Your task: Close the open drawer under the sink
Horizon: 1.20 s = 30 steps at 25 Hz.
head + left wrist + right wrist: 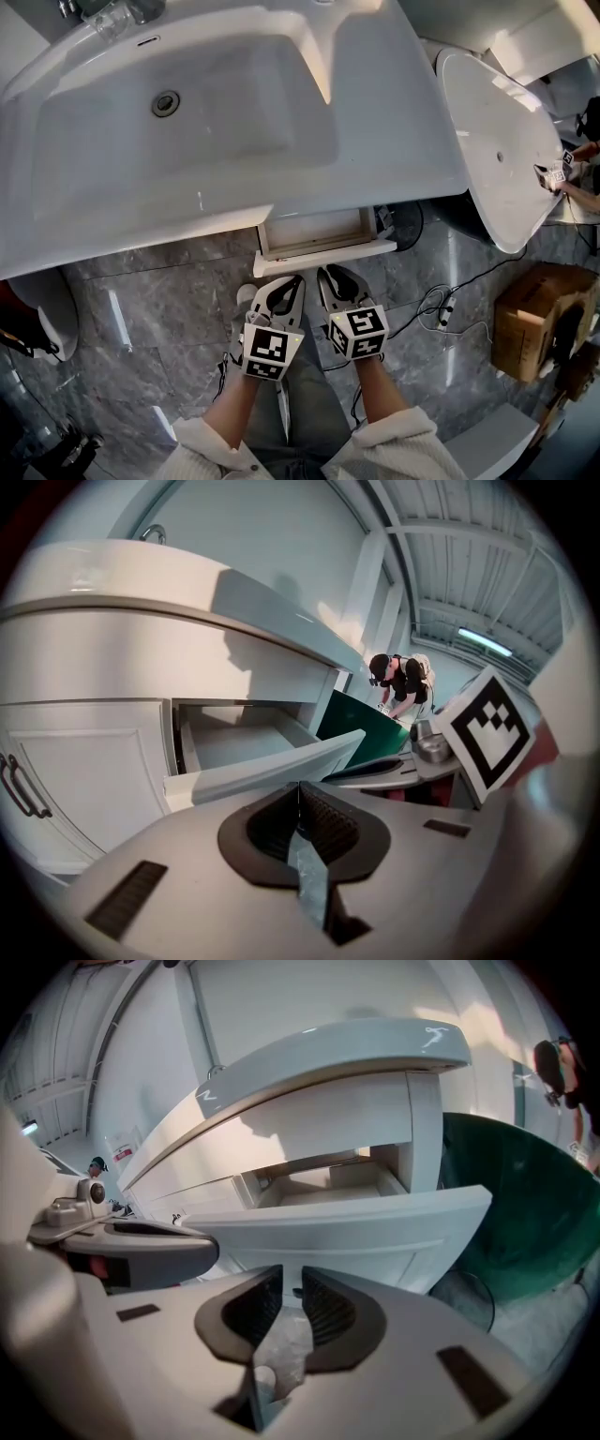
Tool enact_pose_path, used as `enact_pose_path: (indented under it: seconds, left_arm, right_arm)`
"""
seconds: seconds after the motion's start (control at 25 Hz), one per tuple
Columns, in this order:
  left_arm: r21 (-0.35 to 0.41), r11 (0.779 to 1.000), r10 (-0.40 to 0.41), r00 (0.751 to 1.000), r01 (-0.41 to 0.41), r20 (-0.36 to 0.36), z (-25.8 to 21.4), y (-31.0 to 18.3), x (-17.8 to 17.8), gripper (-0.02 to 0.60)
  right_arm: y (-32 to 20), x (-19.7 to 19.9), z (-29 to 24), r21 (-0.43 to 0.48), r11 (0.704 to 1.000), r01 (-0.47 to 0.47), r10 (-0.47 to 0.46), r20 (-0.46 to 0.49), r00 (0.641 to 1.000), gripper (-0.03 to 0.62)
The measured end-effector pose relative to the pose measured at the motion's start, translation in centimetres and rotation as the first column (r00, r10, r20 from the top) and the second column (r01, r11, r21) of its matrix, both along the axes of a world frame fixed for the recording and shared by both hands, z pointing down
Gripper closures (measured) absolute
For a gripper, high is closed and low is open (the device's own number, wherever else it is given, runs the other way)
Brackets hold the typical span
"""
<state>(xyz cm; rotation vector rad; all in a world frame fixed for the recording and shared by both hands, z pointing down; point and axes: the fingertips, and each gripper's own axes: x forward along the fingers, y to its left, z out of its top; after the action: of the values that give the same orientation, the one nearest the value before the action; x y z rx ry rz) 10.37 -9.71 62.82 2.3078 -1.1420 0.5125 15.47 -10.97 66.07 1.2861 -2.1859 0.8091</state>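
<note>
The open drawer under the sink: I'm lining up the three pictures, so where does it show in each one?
Head view: the drawer sits at centre, jutting out from under the front edge of the sink.
Left gripper view: the drawer is at centre, its front slanting up to the right above the jaws.
Right gripper view: the drawer is at centre, its front spanning the picture just above the jaws.
Shared landmark: the white sink directly above it.

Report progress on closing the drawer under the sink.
Done: nothing yet; the drawer stands pulled out below the sink. In hand: left tool, jaws together, and right tool, jaws narrowly apart and empty, point at the drawer front; contact can't be told. Left: push the front in until flush.
</note>
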Motion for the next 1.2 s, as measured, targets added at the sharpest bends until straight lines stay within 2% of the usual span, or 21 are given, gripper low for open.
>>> enact_pose_path:
  seconds: [0.36, 0.72, 1.2]
  left_arm:
    - [-0.001, 0.999, -0.043, 0.999, 0.043, 0.026, 1.5, -0.8, 0.1, 0.565]
    - [0.009, 0.998, -0.055, 0.998, 0.055, 0.029, 1.5, -1.3, 0.0, 0.566]
    - [0.045, 0.997, -0.064, 0.997, 0.062, 0.043, 1.0, -3.3, -0.7, 0.566]
  right_arm:
    - [-1.8, 1.9, 0.7, 0.033, 0.992, -0.125, 0.126, -0.025, 0.992, 0.536]
    - [-2.1, 1.9, 0.4, 0.073, 0.995, -0.065, 0.069, -0.06, 0.996, 0.537]
    - [-4.0, 1.5, 0.1, 0.095, 0.991, -0.093, 0.099, -0.06, 0.993, 0.539]
